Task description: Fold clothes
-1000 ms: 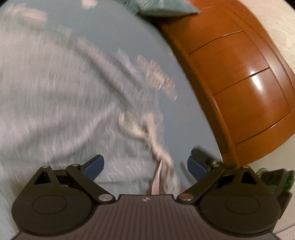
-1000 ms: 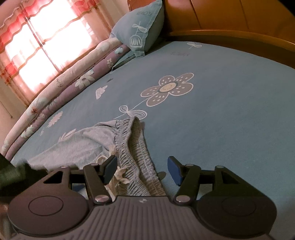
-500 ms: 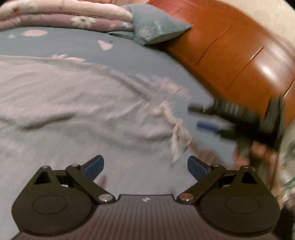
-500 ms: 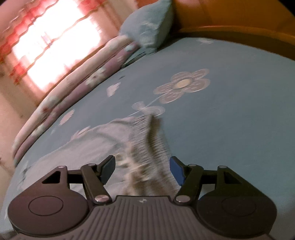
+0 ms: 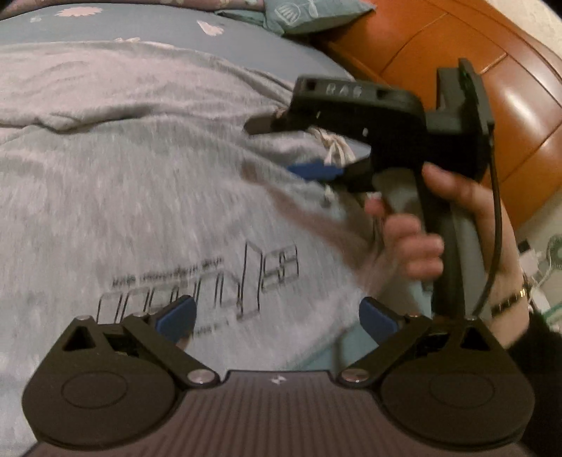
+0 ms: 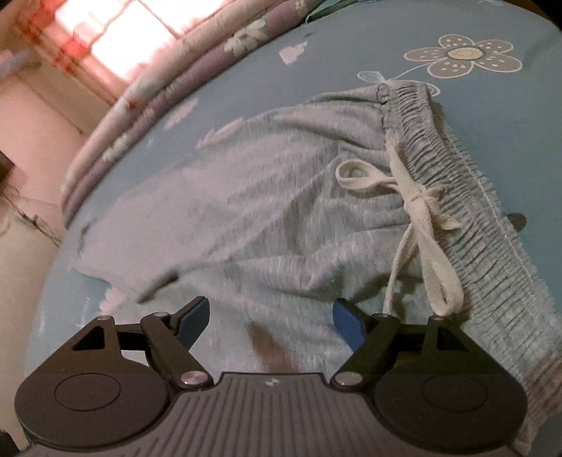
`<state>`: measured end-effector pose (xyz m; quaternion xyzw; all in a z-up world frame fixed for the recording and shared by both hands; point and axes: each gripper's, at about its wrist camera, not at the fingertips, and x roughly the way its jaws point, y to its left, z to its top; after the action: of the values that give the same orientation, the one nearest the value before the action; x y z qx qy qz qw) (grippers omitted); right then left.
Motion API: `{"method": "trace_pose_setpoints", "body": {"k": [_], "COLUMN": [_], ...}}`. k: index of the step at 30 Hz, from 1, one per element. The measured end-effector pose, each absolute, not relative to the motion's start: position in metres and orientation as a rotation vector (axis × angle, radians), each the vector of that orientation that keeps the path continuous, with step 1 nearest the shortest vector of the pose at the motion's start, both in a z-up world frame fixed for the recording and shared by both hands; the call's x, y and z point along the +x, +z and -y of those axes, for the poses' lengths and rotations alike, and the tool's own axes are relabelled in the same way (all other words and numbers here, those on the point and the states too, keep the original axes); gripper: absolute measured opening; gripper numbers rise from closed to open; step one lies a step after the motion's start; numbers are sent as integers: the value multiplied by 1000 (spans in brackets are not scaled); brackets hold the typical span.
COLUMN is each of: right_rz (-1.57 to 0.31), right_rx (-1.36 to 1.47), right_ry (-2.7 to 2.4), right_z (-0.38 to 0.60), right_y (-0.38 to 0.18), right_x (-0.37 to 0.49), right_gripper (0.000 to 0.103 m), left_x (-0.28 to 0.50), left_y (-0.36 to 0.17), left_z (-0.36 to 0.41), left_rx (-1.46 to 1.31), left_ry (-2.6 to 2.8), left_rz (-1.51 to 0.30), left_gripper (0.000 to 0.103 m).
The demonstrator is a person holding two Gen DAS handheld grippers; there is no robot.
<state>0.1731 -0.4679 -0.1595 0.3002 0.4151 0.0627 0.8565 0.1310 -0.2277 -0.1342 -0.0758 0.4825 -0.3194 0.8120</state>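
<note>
Grey shorts [image 5: 147, 182] with a printed logo lie spread on the blue bedsheet [image 6: 351, 45]. Their gathered elastic waistband [image 6: 439, 140] and white drawstring bow [image 6: 421, 200] show on the right of the right wrist view. My left gripper [image 5: 277, 316] hovers open over the logo, with nothing between its fingers. My right gripper [image 6: 270, 316] hangs just above the cloth near the drawstring; its jaws are opening and its pads do not press on the fabric. In the left wrist view the right gripper [image 5: 288, 147] is held by a hand [image 5: 421, 246] beside the drawstring [image 5: 333, 147].
A wooden headboard [image 5: 491, 105] runs along the right side of the bed, with a blue pillow [image 5: 309, 14] against it. A rolled floral quilt [image 6: 175, 77] lies along the far edge below a bright window [image 6: 123, 28]. Small items stand on the floor [image 5: 548, 253].
The left view has swung across the shorts until the logo and the hand-held right gripper came into view. The right gripper tilted down over the waistband side and its jaws widened.
</note>
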Motion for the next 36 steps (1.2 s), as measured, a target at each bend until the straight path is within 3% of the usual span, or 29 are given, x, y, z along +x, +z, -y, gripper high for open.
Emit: {"method": "trace_pose_setpoints", "body": {"k": [5, 8, 12, 16, 24, 29, 36], "right_rz": [-810, -814, -821, -797, -793, -806, -835], "right_rx": [615, 582, 576, 555, 497, 472, 364], "right_ry": [147, 131, 113, 150, 196, 209, 200], "right_z": [470, 465, 462, 453, 422, 406, 384], "right_y": [-147, -145, -146, -140, -136, -136, -141], "right_x": [161, 163, 167, 167, 170, 176, 178], "right_gripper": [87, 87, 87, 87, 88, 88, 88], "left_x": [132, 136, 112, 105, 113, 89, 106], "left_y": [-126, -146, -143, -121, -146, -144, -125], "left_z": [206, 192, 182, 155, 58, 45, 24], "left_rx": [-137, -182, -152, -104, -296, -260, -170], "left_ry": [-574, -521, -525, -364, -136, -132, -31], "left_rz": [-906, -1001, -981, -796, -874, -930, -795], "left_gripper": [99, 98, 99, 99, 100, 99, 99]}}
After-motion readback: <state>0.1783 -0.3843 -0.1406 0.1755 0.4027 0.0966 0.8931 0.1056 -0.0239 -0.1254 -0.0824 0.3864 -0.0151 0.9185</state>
